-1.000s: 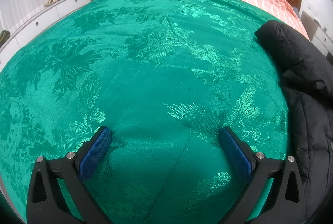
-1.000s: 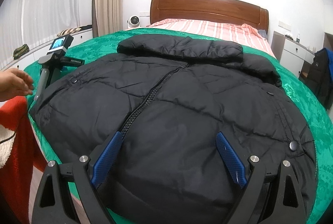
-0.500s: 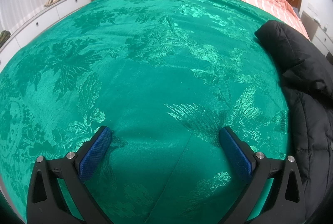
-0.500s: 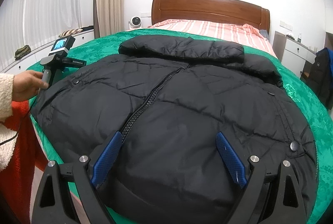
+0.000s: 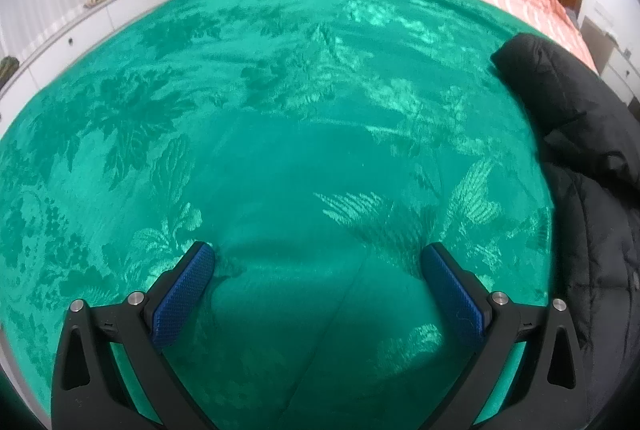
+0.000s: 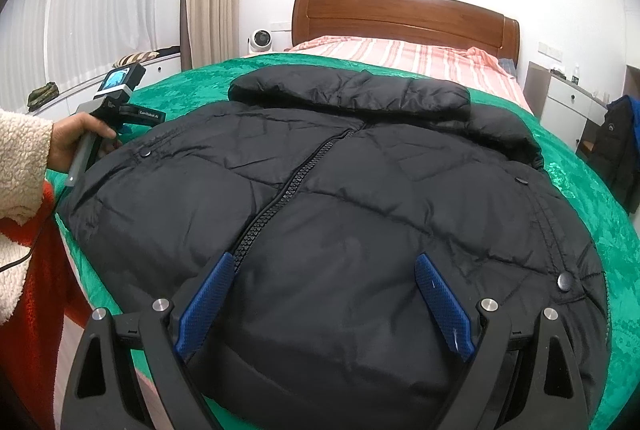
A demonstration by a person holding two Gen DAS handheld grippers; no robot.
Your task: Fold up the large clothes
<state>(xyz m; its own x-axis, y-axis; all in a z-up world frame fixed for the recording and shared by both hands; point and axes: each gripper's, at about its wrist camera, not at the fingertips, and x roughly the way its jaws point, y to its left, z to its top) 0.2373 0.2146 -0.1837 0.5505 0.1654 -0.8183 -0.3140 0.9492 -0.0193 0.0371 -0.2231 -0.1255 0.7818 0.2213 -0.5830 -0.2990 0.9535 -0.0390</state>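
A black puffer jacket (image 6: 340,190) lies front up and zipped on the green bedspread (image 6: 592,182), hood toward the headboard. My right gripper (image 6: 324,266) is open and empty, hovering over the jacket's lower front beside the zipper (image 6: 280,202). My left gripper (image 5: 316,262) is open and empty over bare green bedspread (image 5: 280,110), with the jacket's edge (image 5: 580,150) at its right. In the right wrist view a hand holds the left gripper's handle (image 6: 108,110) at the jacket's left side.
A wooden headboard (image 6: 400,14) and striped pink bedding (image 6: 400,54) lie beyond the jacket. A white fan (image 6: 262,40) stands by the curtain. White drawers (image 6: 568,102) and a dark garment (image 6: 620,150) are at the right. A red cloth (image 6: 44,290) hangs at the bed's left edge.
The person's hand has reached the left gripper and taken hold of its handle. The left wrist view has tilted slightly. The right gripper has barely moved.
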